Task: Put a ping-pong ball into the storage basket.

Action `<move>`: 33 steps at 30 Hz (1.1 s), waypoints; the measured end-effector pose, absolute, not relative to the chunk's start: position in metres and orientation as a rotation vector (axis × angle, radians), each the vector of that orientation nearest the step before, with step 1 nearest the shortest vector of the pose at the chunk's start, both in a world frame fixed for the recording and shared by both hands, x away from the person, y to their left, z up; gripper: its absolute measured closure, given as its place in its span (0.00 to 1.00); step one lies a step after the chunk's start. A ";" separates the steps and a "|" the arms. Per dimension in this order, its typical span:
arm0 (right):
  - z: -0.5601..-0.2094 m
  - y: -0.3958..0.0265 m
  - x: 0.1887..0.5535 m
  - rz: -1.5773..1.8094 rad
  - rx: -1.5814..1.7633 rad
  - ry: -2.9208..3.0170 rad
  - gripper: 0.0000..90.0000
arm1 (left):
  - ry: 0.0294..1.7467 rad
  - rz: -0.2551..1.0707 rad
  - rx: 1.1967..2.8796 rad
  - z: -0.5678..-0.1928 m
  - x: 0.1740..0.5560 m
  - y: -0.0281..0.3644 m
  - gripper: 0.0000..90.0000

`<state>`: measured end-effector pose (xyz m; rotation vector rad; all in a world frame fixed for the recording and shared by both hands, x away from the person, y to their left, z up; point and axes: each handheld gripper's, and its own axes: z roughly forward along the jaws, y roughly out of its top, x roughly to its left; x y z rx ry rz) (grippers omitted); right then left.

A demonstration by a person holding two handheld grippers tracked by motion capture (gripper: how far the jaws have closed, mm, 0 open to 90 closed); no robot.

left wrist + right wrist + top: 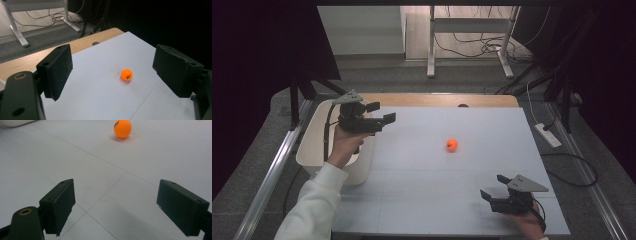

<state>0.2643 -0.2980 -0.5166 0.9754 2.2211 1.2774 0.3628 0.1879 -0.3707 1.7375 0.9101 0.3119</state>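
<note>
Left gripper (382, 113) jaws apart, empty, aimed at ball (452, 145) ahead for pickup; right gripper (492, 187) apart, idle on table (422, 200).

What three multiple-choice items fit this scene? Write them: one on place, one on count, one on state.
1. Where does the small orange plastic ball lie?
A. on the white table sheet
B. in the cream bin
C. on the floor

2. How many balls lie there?
A. three
B. one
C. two

3. How are the left tongs?
A. shut on the ball
B. shut, empty
C. open, empty

Key: 1 A, it rests on the sheet, apart from the bin; 2 B, a single ball; 3 C, the jaws stand apart with the ball beyond them.
</note>
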 end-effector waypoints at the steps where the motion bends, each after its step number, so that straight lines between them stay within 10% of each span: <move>1: -0.517 -0.298 0.264 1.278 0.977 2.220 0.17 | 0.907 0.310 1.738 -0.371 0.363 0.187 0.19; 33: -0.516 -0.297 0.266 1.280 0.980 2.223 0.17 | 0.846 0.250 1.803 -0.385 0.372 0.150 0.20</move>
